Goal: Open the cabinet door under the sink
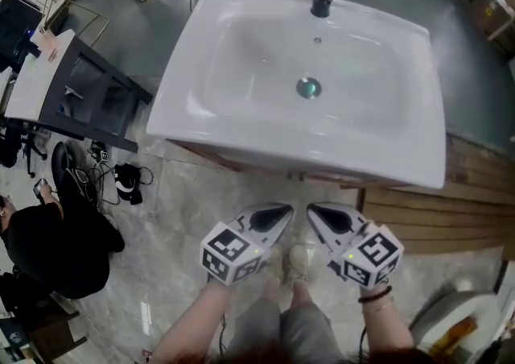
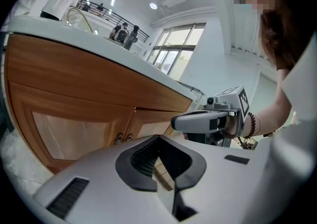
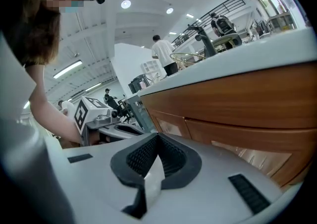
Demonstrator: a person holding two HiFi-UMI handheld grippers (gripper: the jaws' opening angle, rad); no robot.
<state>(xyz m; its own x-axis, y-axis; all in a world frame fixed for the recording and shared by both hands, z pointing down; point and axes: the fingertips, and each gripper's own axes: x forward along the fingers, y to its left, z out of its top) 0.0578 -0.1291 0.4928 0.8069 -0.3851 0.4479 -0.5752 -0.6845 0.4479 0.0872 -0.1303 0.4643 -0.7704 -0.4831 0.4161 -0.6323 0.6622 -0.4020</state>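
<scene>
Left gripper (image 1: 283, 212) and right gripper (image 1: 315, 211), jaws closed empty, point at the shut cabinet door (image 2: 74, 134), not touching.

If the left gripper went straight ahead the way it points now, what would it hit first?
Most likely the wooden cabinet door under the sink, just right of the two small knobs. Nothing shows between the left gripper and it, though depth is unclear.

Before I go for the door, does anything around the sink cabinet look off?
Nothing stands out: both cabinet doors sit shut and even, their two knobs side by side, and the sink shows no damage.
</scene>
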